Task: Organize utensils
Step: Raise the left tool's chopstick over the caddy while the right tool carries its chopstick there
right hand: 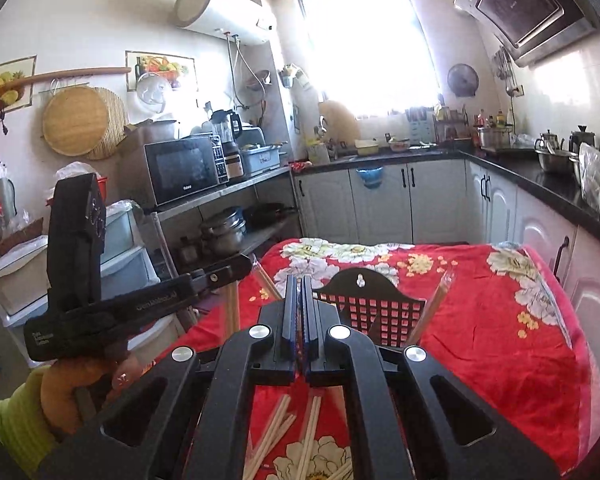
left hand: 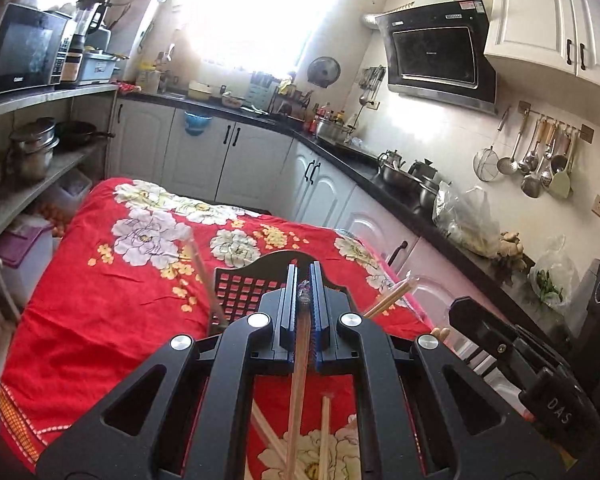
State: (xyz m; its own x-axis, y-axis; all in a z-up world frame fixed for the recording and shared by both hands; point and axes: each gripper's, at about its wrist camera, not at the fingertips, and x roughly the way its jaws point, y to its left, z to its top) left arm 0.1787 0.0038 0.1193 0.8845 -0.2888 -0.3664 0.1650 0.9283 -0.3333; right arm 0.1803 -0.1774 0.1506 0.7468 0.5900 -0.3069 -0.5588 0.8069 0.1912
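Observation:
My left gripper (left hand: 304, 276) is shut on a wooden chopstick (left hand: 300, 380) that runs down between its fingers, above the red floral tablecloth (left hand: 100, 300). A black latticed utensil holder (left hand: 244, 292) stands just beyond it, with chopsticks (left hand: 388, 300) leaning from its right side. Loose chopsticks (left hand: 324, 436) lie on the cloth below. My right gripper (right hand: 298, 284) has its jaws together, and I cannot see whether anything is between them; the holder (right hand: 376, 304) is right behind it. More loose chopsticks (right hand: 284, 428) lie beneath. The left gripper's body (right hand: 140, 304) shows at the left.
White cabinets under a black counter (left hand: 340, 152) ring the table, with pots and bags on it. A shelf with a microwave (right hand: 184, 172) and pans stands to the left. Ladles hang on the wall rail (left hand: 540, 152).

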